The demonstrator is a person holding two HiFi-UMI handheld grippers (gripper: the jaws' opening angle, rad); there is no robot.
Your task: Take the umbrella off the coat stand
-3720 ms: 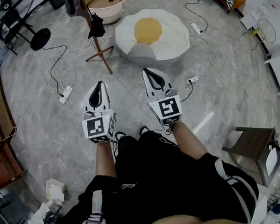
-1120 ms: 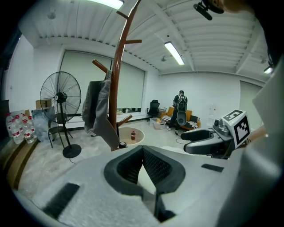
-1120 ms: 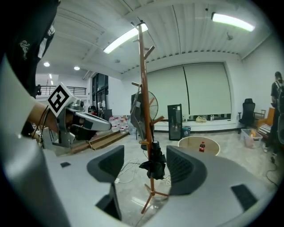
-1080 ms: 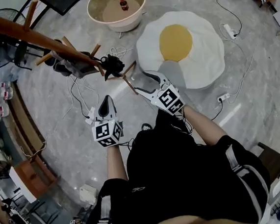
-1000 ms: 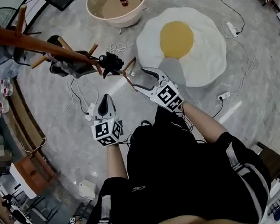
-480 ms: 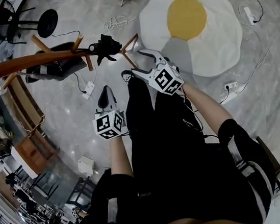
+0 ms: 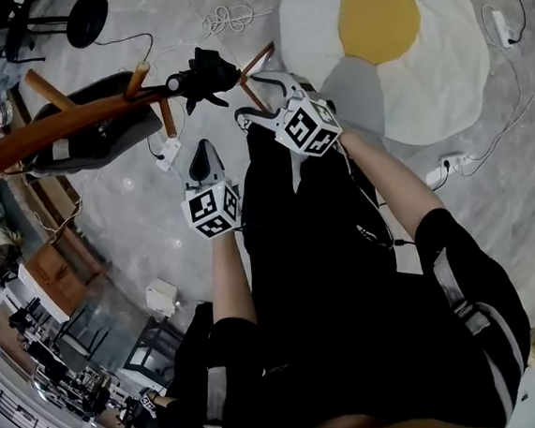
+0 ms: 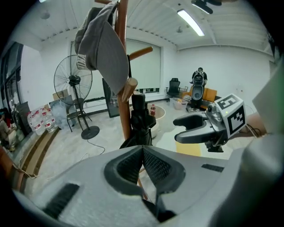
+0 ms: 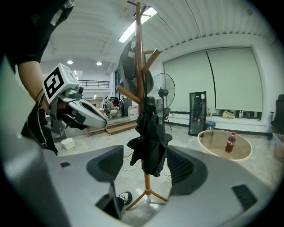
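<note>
step: approach umbrella | right gripper: wide open, empty | left gripper: closed, empty | how: clamp bundle squarely, lift clear of coat stand peg

A grey marble floor is lying under a fried-egg-shaped cushion and trailing cables; a standing fan is facing white walls while ceiling strip lights are glowing.
</note>
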